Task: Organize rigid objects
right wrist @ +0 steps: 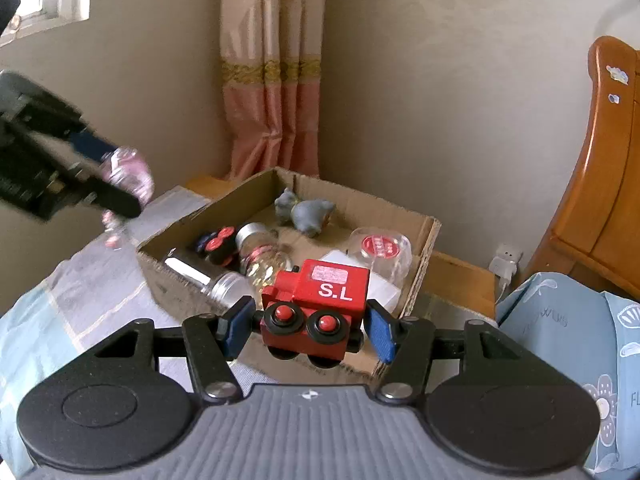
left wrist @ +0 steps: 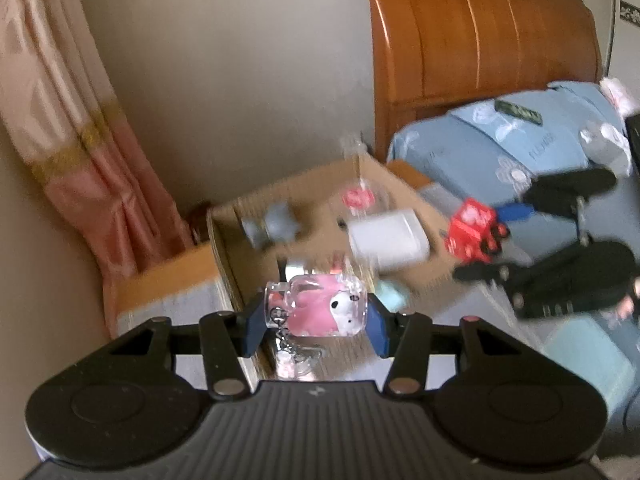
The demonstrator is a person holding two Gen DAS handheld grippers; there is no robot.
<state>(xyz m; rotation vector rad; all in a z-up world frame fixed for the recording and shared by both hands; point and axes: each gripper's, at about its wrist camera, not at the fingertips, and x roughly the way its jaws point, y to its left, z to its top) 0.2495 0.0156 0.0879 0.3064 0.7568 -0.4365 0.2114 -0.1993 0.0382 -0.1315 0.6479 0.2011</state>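
Left to right:

Left hand-held gripper (left wrist: 316, 322): closed on a clear plastic capsule with a pink-and-white rabbit figure inside (left wrist: 320, 310), clamped between the blue pads; short metal keychain (left wrist: 286, 340) dangling beneath. Pitched downward, raised above the near edge of the box, blurred in the right wrist view.

Open brown cardboard box (right wrist: 424, 240): set on the bed against the corner wall, in front of the pink curtain (right wrist: 276, 120). Contents already in place:
- silver-and-clear cylindrical bottle (right wrist: 208, 274), lying along the left wall
- black toy piece with red buttons (right wrist: 218, 246)
- clear faceted glass jar with silver lid (right wrist: 262, 256)
- grey soft-looking animal figure (right wrist: 306, 210), far side
- white flat box (right wrist: 384, 290)
- clear glass jar with red round label (right wrist: 380, 248), right side

Right hand-held gripper (right wrist: 306, 326): closed on a red wooden toy train marked "S.L" with black wheels and red hubs (right wrist: 320, 304), blue pads pressing on both ends. Tilted downward, train suspended over the near right corner of the box.

Progress, judged: well advanced, six items boxed, two in transit, one per hand. Remaining: lowering and releasing capsule and train into the box. Further loose items on the blue patterned bedding (right wrist: 560, 320): cannot tell.
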